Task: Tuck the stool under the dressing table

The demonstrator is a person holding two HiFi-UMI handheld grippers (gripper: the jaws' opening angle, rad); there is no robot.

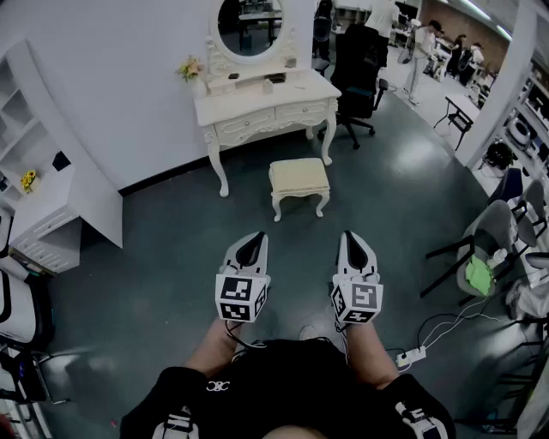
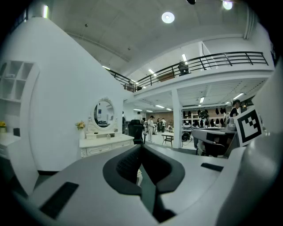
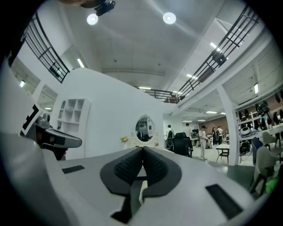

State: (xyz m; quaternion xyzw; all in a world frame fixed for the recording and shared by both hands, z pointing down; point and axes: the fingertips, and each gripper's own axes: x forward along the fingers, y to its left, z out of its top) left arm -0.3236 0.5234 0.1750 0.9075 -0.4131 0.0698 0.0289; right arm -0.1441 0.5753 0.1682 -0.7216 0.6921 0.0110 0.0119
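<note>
A cream stool (image 1: 298, 183) with a padded seat and curved legs stands on the grey floor, in front of the white dressing table (image 1: 266, 107) and out from under it. The table has an oval mirror (image 1: 250, 26) and stands against the white wall. My left gripper (image 1: 250, 250) and right gripper (image 1: 354, 250) are side by side near my body, well short of the stool, both shut and empty. In the left gripper view the dressing table (image 2: 106, 144) shows far off past the shut jaws. In the right gripper view the mirror (image 3: 144, 129) sits straight ahead.
A black office chair (image 1: 357, 73) stands right of the table. White shelving (image 1: 39, 184) lines the left wall. Chairs and a cable with a power strip (image 1: 410, 357) lie at the right. Several people stand far back.
</note>
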